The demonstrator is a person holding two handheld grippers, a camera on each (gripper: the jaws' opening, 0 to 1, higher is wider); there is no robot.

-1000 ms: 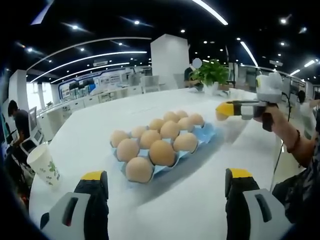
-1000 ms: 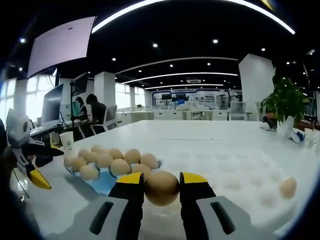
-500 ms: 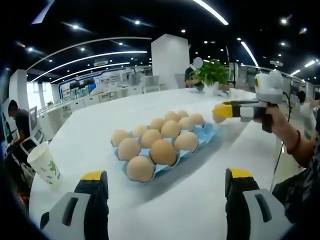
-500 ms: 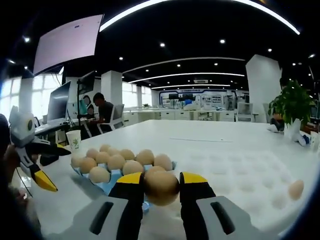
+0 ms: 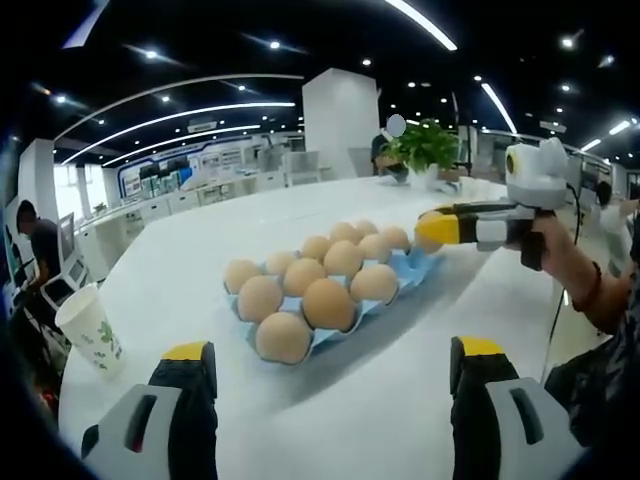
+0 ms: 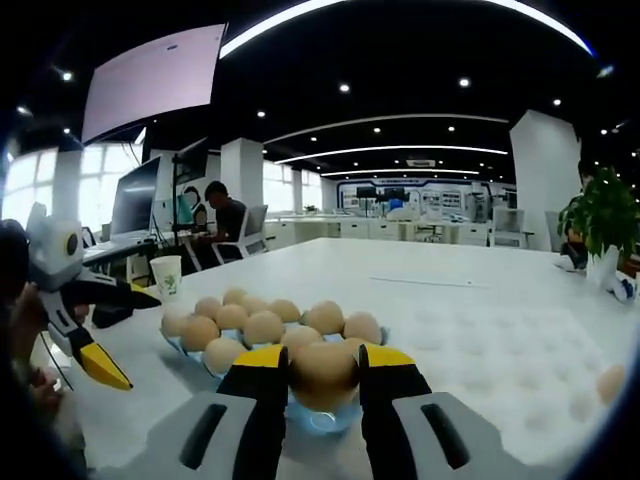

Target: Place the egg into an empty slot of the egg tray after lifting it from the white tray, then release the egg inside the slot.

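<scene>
so the egg [image 6: 324,373] is a plain brown one, smooth and matte, pinched between the yellow-tipped jaws of the right gripper [image 6: 324,372], which is closed on it from both sides. just beyond and below those jaws sits the blue egg tray [image 6: 330,418], and the held egg hovers over its near edge; whether it touches the tray i cannot tell. in the left gripper view the tray [image 5: 416,266] lies ahead of the left gripper [image 5: 325,362], whose jaws stand wide apart with nothing between them. from there i count eleven brown eggs seated in the tray in rows, and the right gripper [image 5: 432,231] comes in from the right side with its yellow tips at the far corner of the tray, the egg between them mostly hidden. off to the right of the right gripper lies the white tray [image 6: 520,350], its shallow dimples hard to make out against the white table [image 5: 350,420]; one egg [image 6: 608,384] rests on it near the edge of the view, cut off by the rim. one paper cup [image 5: 89,330] stands to the left of the left gripper, and a potted plant [image 5: 421,150] stands beyond the egg tray.
</scene>
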